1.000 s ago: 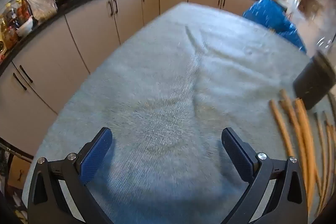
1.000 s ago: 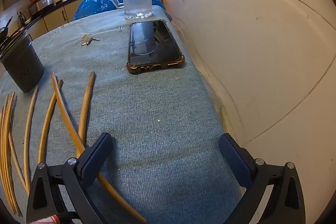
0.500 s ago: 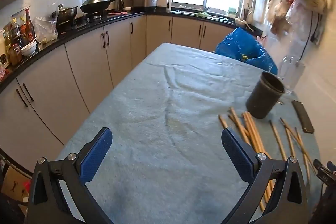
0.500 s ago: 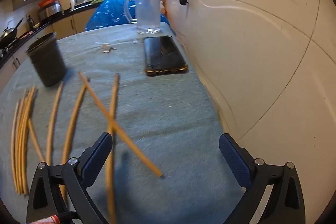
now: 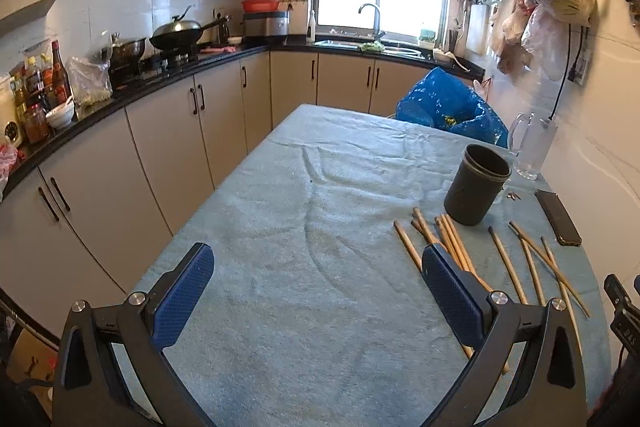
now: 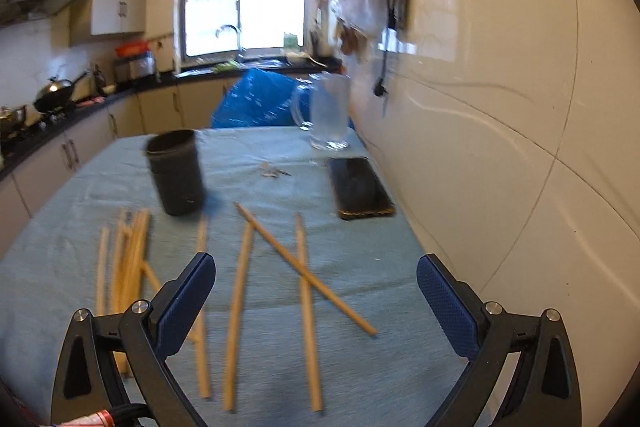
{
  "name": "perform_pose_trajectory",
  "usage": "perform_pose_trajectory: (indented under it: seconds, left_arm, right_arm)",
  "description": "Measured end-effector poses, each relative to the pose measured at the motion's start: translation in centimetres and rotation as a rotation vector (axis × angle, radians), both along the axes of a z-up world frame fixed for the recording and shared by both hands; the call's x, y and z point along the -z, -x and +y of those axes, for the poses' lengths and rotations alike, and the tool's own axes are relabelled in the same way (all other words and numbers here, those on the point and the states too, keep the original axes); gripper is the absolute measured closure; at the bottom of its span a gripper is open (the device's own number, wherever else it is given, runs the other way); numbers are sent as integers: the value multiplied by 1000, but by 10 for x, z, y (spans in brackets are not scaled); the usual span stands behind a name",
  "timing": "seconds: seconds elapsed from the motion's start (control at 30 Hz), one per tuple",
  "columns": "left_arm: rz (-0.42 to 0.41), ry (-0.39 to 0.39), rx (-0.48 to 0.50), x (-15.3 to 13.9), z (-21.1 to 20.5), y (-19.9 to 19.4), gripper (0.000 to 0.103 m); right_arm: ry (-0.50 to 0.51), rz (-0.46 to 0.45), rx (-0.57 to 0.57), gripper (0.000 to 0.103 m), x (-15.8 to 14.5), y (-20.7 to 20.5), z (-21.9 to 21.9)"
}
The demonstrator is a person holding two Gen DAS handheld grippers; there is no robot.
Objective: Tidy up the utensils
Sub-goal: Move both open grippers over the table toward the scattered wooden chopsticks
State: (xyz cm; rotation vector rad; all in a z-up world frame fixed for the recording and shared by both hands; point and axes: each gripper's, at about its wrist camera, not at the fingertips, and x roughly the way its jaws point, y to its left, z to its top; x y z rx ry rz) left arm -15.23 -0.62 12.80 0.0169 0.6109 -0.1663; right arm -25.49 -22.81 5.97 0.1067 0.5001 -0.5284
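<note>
Overhead, both grippers hang above the table (image 5: 304, 227) with jaws spread wide and nothing between them. From the left gripper (image 5: 318, 293), bare blue-grey cloth fills the gap, and a bunch of chopsticks (image 5: 452, 243) lies beside its right finger. From the right gripper (image 6: 316, 301), loose chopsticks (image 6: 304, 267) lie scattered ahead, one crossing another. A dark cup (image 6: 176, 173) stands upright just beyond them. Further right lie a phone (image 6: 362, 189) and a glass mug (image 6: 328, 117) near the wall.
</note>
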Motion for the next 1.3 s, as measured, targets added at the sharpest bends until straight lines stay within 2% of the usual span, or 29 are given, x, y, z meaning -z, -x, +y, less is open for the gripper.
perform_pose_trajectory:
  seconds: [0.17,0.47,1.03,1.3]
  left_arm:
    - [-51,-15,17,-6,-9,15,0]
    - [-107,-21,44,-9,-22,36,0]
    - [-192,-80,65,-16,-33,61,0]
    - [-207,-74,83,-21,-32,77,0]
  right_arm:
    - [41,-32,-41,1,-3,2,28]
    - [90,-72,-62,1,-8,10,49]
    - [94,-76,-62,1,-3,21,55]
    - [103,-102,-52,1,-8,37,57]
